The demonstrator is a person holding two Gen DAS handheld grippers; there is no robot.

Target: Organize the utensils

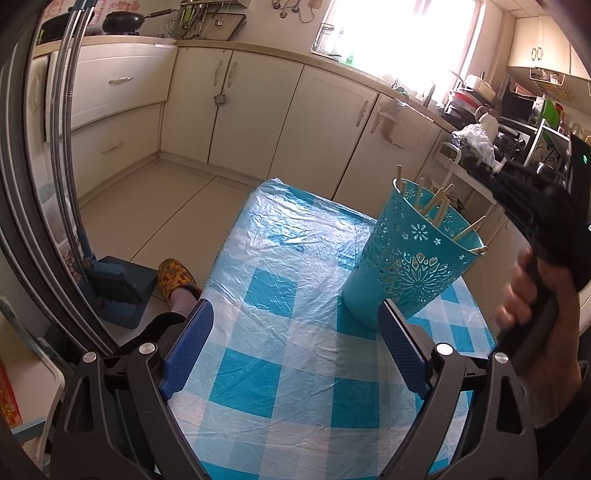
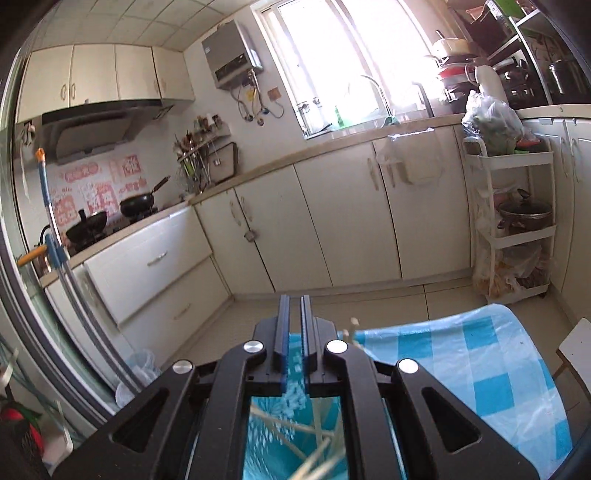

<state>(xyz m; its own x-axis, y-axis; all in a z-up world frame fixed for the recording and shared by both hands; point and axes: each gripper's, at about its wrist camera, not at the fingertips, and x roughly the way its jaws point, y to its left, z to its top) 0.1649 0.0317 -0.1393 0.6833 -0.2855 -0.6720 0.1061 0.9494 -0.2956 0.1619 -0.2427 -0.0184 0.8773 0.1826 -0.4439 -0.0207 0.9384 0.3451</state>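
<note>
Presently my left gripper (image 1: 295, 332) stands wide open, empty, beside the cup (image 1: 406, 258) of chopsticks (image 1: 439, 206). My right gripper (image 2: 294, 325) is nearly closed, gripping nothing, above the cup.

Legible text and signs: none can be read in either view.

Red paper cut-outs (image 2: 99, 184) on the wall tiles behind the stove carry character-like shapes, too blurred to read; the same decorations (image 1: 122, 5) show at the top edge of the left wrist view, equally unreadable. A red printed sheet (image 1: 7, 398) at the lower left edge bears yellow marks too small to make out. The wall-mounted water heater (image 2: 232, 55) has a dark front panel and a small blue badge, neither legible. A small green indicator light (image 1: 584, 158) glows on a dark device at the right edge; it shows no figure.
</note>
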